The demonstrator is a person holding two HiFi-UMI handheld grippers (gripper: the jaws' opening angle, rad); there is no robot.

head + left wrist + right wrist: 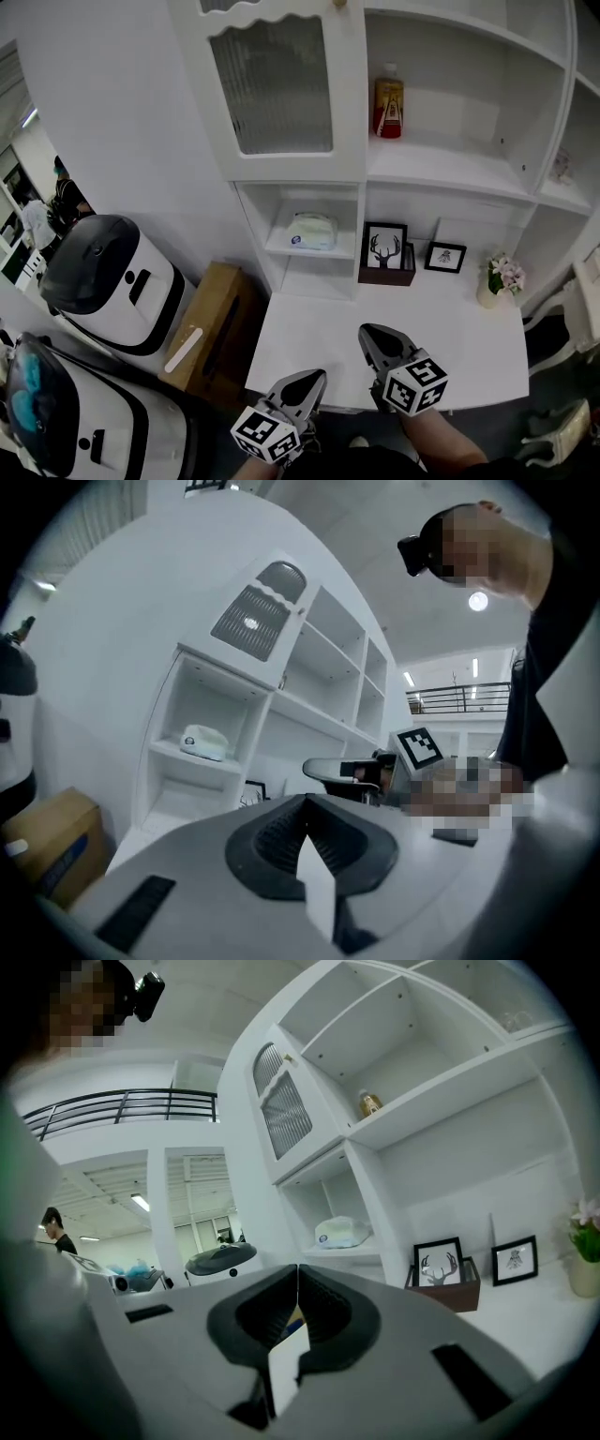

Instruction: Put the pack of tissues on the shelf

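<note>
- Left gripper (314, 379): jaws pressed flat together with nothing between them. Its own view shows the pads meeting in a single seam. It sits at lower centre of the head view, over the near edge of the white desk (309, 342).
- Right gripper (367, 334): also closed pad to pad and empty, as the right gripper view confirms. It is just right of the left one, over the desk.
- Pack of tissues (312, 231): lies flat on the small shelf (277, 247), in the narrow compartment under the glazed cabinet door (272, 89), at centre of the head view. It is well apart from both grippers and nothing is touching it.
- Neighbours: a deer picture (384, 246) and a smaller frame (445, 257) stand on the desk, right of the shelf compartment. A partition separates them from the pack.
- Step (judgement): the placing looks complete. The pack rests on the shelf unsupported, and both grippers are low in frame and free of it.
- Next move (judgement): no further handling seems needed. No overhang at the shelf's front edge is visible, so a nudge looks unnecessary. Any approach would have to come in level under the cabinet and clear of the partition.
</note>
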